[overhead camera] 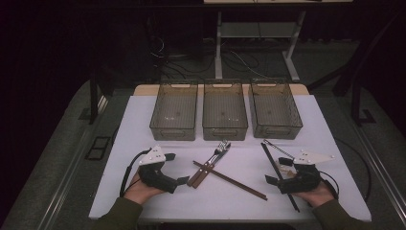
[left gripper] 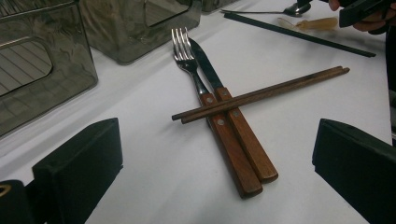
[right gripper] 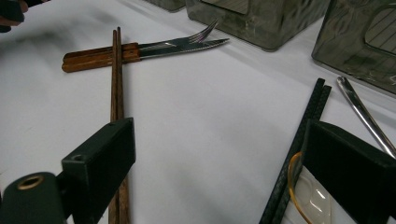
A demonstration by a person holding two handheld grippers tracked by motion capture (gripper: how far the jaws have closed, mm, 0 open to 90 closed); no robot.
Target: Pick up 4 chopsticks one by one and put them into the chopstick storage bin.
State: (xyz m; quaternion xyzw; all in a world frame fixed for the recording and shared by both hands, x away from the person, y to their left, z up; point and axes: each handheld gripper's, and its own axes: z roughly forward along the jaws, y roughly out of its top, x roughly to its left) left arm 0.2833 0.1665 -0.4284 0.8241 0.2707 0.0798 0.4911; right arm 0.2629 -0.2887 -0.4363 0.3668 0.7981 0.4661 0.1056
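With both the left gripper (left gripper: 215, 163) and right gripper (right gripper: 224, 172) spread wide and empty, the thin, light, roll-prone wooden chopsticks (left gripper: 261, 93) are probably best pinched mid-length.

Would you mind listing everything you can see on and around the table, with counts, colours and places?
Bins: three, clear grey, side by side along the table's far edge.
Fork: one, steel with brown wooden handle, table centre, beside the knife.
Knife: one, steel with brown wooden handle, touching the fork.
Brown chopsticks: one pair, dark wood, lying across the fork and knife handles.
Black chopsticks: one pair, right side of the table.
Metal spoon: one, silver, right of the black chopsticks.
Clear spoon: one, amber-tinted, near the right gripper.
Table: one, white top.
Left gripper: one, black, open, in the left hand.
Right gripper: one, black, open, in the right hand.
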